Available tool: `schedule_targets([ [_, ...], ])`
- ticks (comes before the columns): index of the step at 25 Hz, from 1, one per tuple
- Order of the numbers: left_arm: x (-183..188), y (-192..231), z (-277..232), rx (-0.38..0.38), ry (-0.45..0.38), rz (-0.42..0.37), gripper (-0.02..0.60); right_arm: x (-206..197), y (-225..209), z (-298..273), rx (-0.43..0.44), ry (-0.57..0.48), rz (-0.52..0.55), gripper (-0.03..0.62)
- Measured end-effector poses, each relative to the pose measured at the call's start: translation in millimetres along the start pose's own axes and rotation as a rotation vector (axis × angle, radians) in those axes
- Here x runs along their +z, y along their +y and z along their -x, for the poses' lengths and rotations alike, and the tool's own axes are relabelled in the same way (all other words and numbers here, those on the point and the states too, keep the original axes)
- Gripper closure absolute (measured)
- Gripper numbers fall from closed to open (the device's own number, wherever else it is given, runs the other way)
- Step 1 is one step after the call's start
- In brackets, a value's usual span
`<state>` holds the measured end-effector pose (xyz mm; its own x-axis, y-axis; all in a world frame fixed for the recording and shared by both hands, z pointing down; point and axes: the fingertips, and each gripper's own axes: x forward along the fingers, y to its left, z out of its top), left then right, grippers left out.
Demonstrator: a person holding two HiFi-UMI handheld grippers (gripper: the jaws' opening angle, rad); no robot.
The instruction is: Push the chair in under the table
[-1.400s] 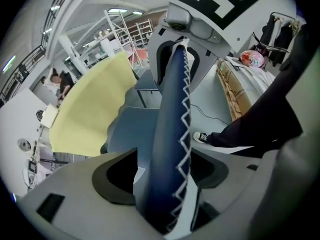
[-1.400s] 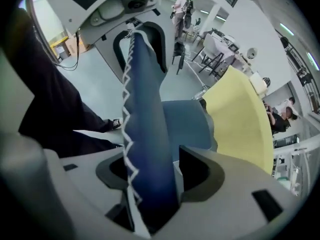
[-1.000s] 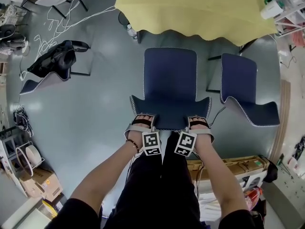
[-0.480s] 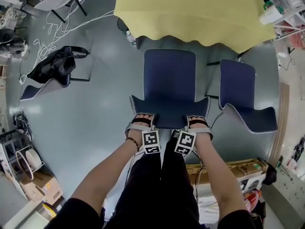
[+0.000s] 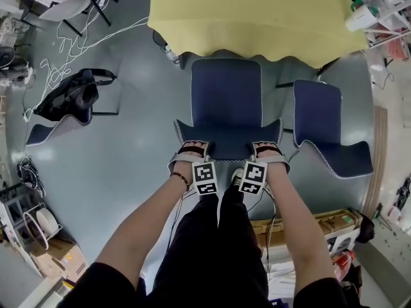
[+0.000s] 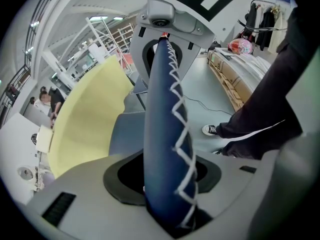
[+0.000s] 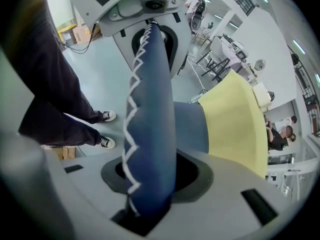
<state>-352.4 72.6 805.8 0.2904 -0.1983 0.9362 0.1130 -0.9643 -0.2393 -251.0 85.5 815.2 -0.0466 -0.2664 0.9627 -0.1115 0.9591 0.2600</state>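
Yellow cloth drapes the table (image 5: 257, 18) on the far side of a grey floor (image 5: 128, 146), its hem just reaching the far edge of the blue chair (image 5: 226, 101). I stand on the near side, behind the chair. Nearly all of the seat lies out in the open, so by my reckoning the push is barely under way and the whole seat has yet to go beneath. My left gripper (image 5: 192, 151) is clamped on the left end of the backrest (image 6: 165, 134). My right gripper (image 5: 266, 151), its jaws just now closing, grips the right end. Both point steeply down.
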Motion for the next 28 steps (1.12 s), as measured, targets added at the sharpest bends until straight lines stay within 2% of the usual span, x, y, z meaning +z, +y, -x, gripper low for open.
schedule_targets([
  [5,2,13,-8,-0.05,-0.041,-0.003,0.396,1,-19,-6,-0.005,-0.003,0.001,0.447],
  [16,1,55,-19,-0.036,-0.053,0.004,0.396,-1,-59,-18,0.003,-0.002,-0.001,0.447],
  [28,3,122,-40,-0.042,-0.068,0.007,0.396,-9,-130,-36,-0.002,-0.003,0.007,0.447],
])
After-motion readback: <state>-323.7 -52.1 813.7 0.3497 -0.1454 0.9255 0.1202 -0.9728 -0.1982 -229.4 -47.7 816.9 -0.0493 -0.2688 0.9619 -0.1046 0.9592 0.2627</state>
